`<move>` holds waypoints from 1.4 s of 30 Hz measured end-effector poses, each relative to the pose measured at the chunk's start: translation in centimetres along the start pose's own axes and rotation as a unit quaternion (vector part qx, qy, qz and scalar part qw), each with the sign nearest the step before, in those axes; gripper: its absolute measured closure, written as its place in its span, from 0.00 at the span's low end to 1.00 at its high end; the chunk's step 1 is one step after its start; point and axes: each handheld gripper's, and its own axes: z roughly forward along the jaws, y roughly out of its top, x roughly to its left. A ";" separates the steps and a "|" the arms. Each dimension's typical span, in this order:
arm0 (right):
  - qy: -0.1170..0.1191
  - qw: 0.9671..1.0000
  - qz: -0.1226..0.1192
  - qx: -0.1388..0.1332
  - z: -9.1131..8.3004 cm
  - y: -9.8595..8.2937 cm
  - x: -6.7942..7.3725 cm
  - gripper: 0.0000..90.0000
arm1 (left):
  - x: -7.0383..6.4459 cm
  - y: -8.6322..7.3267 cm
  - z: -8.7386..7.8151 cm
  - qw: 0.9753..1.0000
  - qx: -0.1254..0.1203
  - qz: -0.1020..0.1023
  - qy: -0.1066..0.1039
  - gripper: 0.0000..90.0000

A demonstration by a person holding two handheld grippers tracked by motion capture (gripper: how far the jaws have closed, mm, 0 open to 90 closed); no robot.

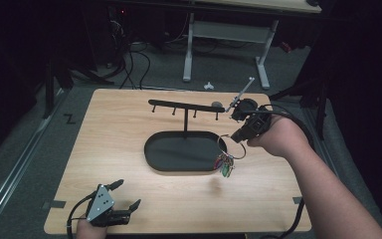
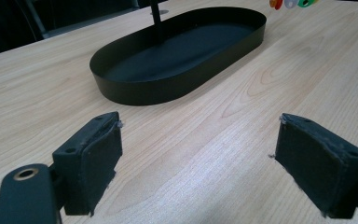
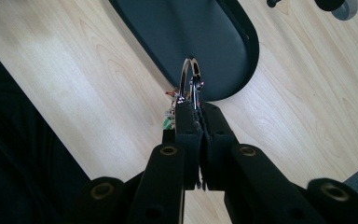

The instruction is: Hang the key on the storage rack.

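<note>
Keyring held over the tray's right end

Tongs first, nearest me: my left tongs [image 1: 124,195] sit at the near left edge of the bench [image 1: 109,149], low over the wood, with the jaws spread wide and nothing between them. In the left gripper view the two black pads [image 2: 98,158] stand well apart over bare wood grain, and the tray lies ahead of them.

Farther in, at the middle of the bench, is the black oval tray [image 1: 151,154], with a thin post rising from it to a crossbar of small hooks [image 1: 184,105].

To the right of the tray, my right hand [image 1: 278,137] carries the right tongs [image 1: 238,134], jaws pressed together on a metal keyring [image 1: 234,148]. The ring hangs clear of the bench just beside the tray's near right rim, with a bunch of small coloured tags [image 1: 225,163] dangling below it. In the right gripper view the ring [image 3: 191,81] stands up out of the closed pads, above the tray's rounded end [image 3: 249,51].

Beyond the bench, on the far floor, stand the legs of another table [image 1: 189,50] and some cables.
</note>
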 end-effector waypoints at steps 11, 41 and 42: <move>0.003 1.000 0.004 -0.004 0.1 0.6 -0.6 0.97 | 0.0 0.0 -0.1 1.000 -0.002 -0.001 0.000 0.17; 0.002 0.999 0.036 -0.011 0.7 3.1 -3.5 0.97 | 0.2 -0.1 -0.3 1.000 -0.002 -0.004 0.001 0.17; 0.003 0.999 0.032 -0.014 0.8 3.3 -3.6 0.97 | 0.2 -0.1 -0.3 1.000 -0.003 -0.004 0.002 0.17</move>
